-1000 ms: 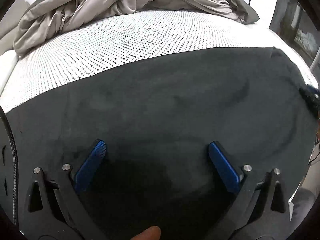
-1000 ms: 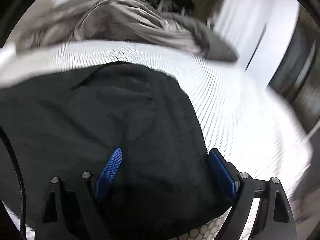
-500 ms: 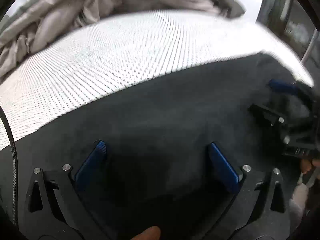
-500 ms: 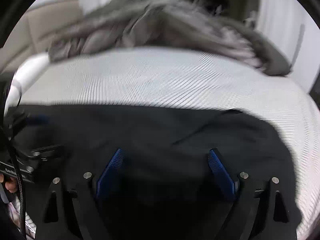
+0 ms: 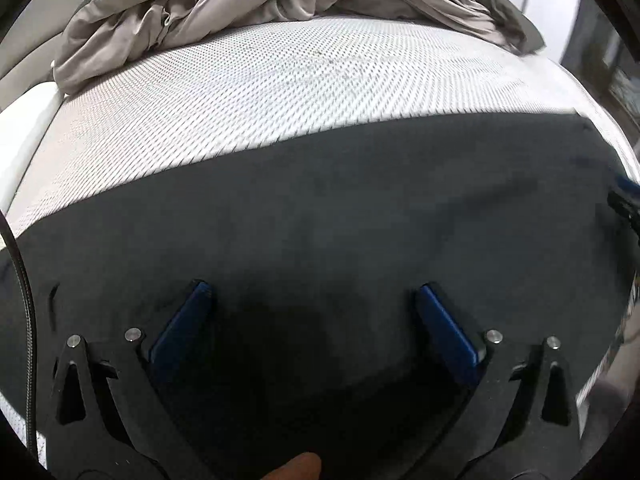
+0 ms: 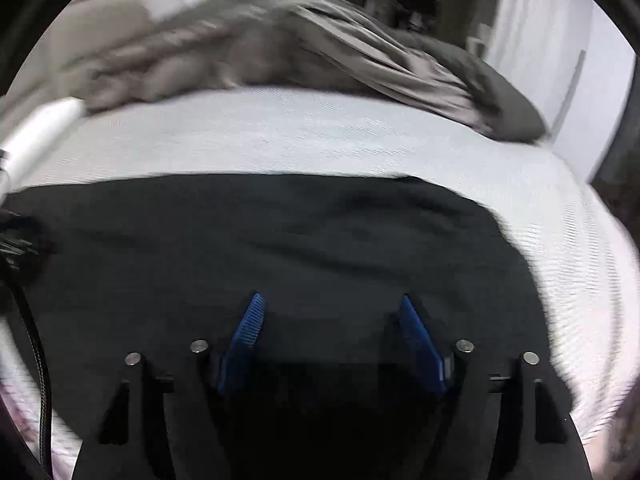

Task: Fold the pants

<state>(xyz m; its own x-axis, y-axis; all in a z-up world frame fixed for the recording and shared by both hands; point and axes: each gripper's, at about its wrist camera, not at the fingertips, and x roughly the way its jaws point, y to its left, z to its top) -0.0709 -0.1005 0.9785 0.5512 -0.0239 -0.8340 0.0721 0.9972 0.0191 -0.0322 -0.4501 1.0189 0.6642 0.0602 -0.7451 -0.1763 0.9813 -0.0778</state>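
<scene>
The black pants (image 5: 320,208) lie flat across the near part of a white patterned mattress (image 5: 280,80). My left gripper (image 5: 312,292) hovers over the dark cloth, open, with nothing between its blue pads. In the right wrist view the same pants (image 6: 280,240) spread wide, their right edge ending on the mattress (image 6: 360,132). My right gripper (image 6: 332,304) hangs above the cloth; its jaws are closing, still apart, and no cloth is pinched between them. A sliver of the right gripper (image 5: 624,196) shows at the far right of the left wrist view.
A crumpled grey duvet (image 5: 248,4) is heaped along the far side of the bed, also seen as the duvet (image 6: 300,48) in the right wrist view. A fingertip (image 5: 296,468) shows at the bottom edge. A black cable (image 6: 36,352) hangs at the left.
Both grippers swung sideways over the pants and the left came back. The right gripper's jaws have narrowed. The pants lie as before.
</scene>
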